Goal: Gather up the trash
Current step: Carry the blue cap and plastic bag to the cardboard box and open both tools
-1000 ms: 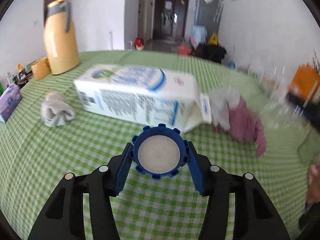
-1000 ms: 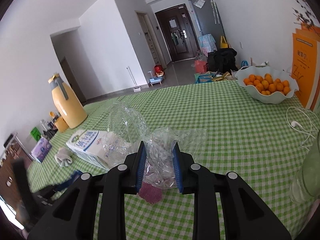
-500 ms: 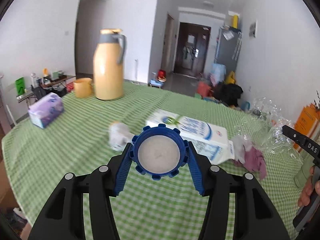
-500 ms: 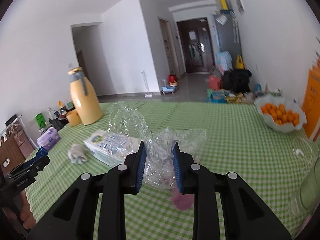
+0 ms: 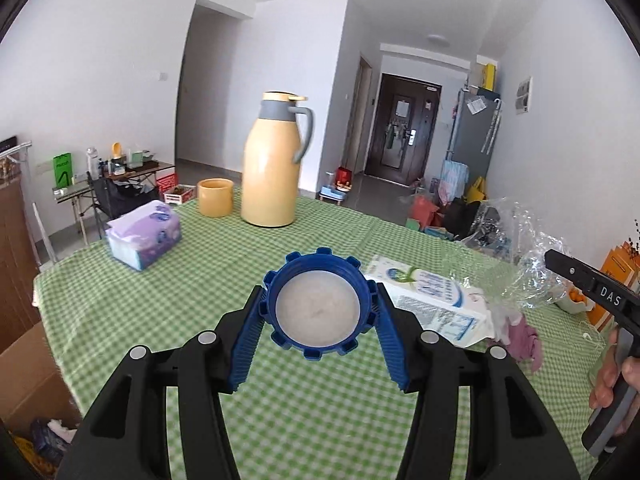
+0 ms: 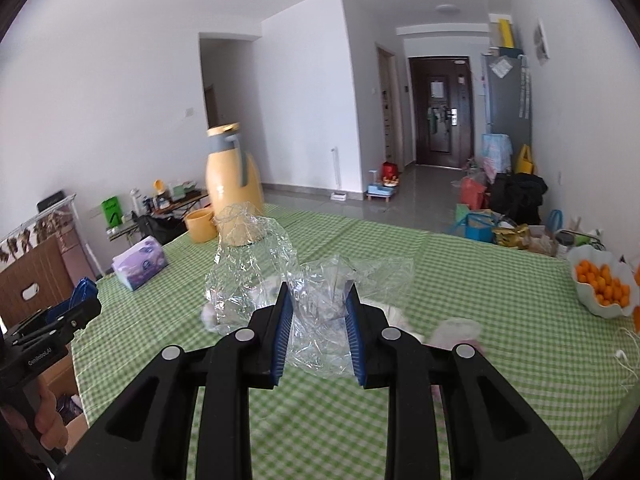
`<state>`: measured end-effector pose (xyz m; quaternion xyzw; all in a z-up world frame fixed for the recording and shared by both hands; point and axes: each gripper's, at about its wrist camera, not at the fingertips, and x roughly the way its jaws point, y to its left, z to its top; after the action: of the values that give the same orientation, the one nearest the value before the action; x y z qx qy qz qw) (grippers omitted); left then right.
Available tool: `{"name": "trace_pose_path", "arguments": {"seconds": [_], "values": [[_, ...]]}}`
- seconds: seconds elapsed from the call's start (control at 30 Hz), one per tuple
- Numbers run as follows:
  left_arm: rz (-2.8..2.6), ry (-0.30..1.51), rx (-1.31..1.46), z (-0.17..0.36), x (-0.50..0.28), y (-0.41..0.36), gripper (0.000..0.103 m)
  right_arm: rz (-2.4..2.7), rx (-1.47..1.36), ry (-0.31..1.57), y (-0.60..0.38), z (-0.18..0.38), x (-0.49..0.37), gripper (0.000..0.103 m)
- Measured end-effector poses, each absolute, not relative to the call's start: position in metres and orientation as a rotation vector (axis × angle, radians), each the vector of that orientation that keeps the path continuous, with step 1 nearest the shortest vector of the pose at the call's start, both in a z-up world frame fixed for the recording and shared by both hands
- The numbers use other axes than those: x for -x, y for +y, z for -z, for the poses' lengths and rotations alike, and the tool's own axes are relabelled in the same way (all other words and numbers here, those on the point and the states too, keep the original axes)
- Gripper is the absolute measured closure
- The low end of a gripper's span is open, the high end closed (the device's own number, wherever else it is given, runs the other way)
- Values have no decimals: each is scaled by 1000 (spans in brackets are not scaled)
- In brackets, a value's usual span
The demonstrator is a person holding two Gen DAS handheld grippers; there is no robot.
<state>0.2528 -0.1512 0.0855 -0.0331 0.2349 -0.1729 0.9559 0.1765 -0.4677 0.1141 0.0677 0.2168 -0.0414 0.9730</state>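
Holding a blue bottle cap [image 5: 318, 304] between its blue pads, the left claw [image 5: 318, 316] is narrowed onto the ribbed rim, gripped at opposite sides. The cap's open underside with its pale liner faces the wrist camera, so its short axis runs along the fingers and its flat face stands roughly upright. It is carried clear above the near part of the worktop [image 5: 200, 272], probably to keep it captive until it can go in with the other trash.

Left of the cap, near the worktop's left edge, sits a purple tissue pack [image 5: 144, 236]. Toward the far edge stand a yellow cup [image 5: 215, 197] and a yellow thermos jug [image 5: 276, 164], upright and close together.

Right of the cap, a milk carton [image 5: 432, 300] lies on its side, long axis running from the worktop's middle toward the near right, gable end toward a pink cloth [image 5: 520, 338] just beside it.

The right claw [image 6: 320, 332] is closed narrowly on a clear plastic bag [image 6: 320, 300], pinching a crumpled fold so that the rest billows up and away from the fingers. Judged from this, the bag is the collection container and is held up to receive the cap. A bowl of oranges [image 6: 600, 288] rests near the worktop's right edge.
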Motion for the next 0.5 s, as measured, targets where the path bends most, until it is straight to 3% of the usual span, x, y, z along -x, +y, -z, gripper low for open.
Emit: {"name": "trace_pose_path", "arguments": {"seconds": [0.5], "values": [[89, 446, 124, -77, -251, -9, 52, -185, 11, 513, -296, -99, -249, 77]]}}
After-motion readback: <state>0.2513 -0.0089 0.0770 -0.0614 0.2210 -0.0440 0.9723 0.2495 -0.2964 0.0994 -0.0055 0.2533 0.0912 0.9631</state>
